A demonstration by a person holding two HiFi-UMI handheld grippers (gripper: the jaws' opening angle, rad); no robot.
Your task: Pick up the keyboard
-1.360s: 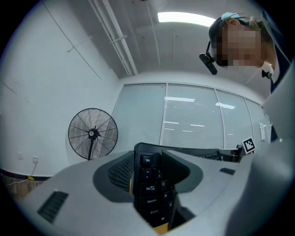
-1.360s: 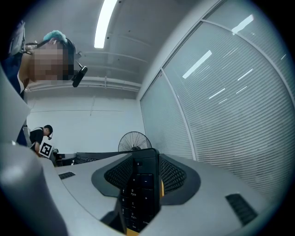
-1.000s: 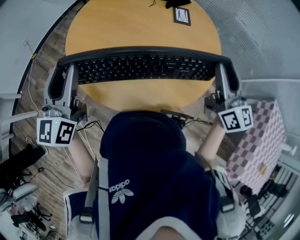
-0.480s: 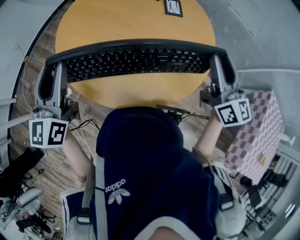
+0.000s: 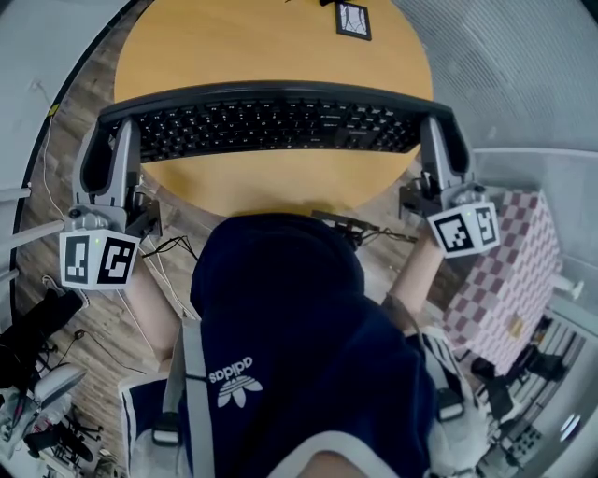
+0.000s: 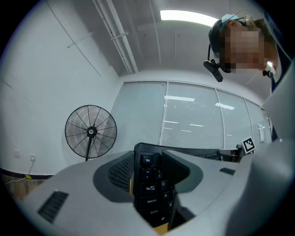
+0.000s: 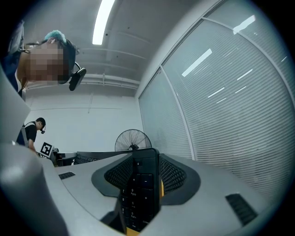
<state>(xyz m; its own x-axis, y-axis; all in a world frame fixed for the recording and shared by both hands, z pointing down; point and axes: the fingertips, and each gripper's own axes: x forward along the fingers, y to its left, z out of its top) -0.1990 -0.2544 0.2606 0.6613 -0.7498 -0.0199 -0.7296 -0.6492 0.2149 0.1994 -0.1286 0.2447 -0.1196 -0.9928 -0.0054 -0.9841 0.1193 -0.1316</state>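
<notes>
Keyboard: long black computer keyboard lay crosswise over the near half of a round yellow-wood desk, both ends past the rim. No view showed whether it touched the desk top.
Left claw: left claw was shut on the keyboard's left end, grey jaws tight either side of the Esc/Tab column.
Right claw: right claw was shut on the opposite end, jaws pinching the numpad keys.
Head view only: full keyboard span btwn both claws; small black-framed card at the desk's far edge; person's navy top; pink-white chequered box just beside the right claw's marker cube; cables on a wood floor.
Left claw view only: key legends on the left end; glass wall w/ blinds straight ahead.
Right claw view only: second person far off at left; ceiling light strip.
Both claw views: black pedestal fan against a white wall, not seen from the head view.
</notes>
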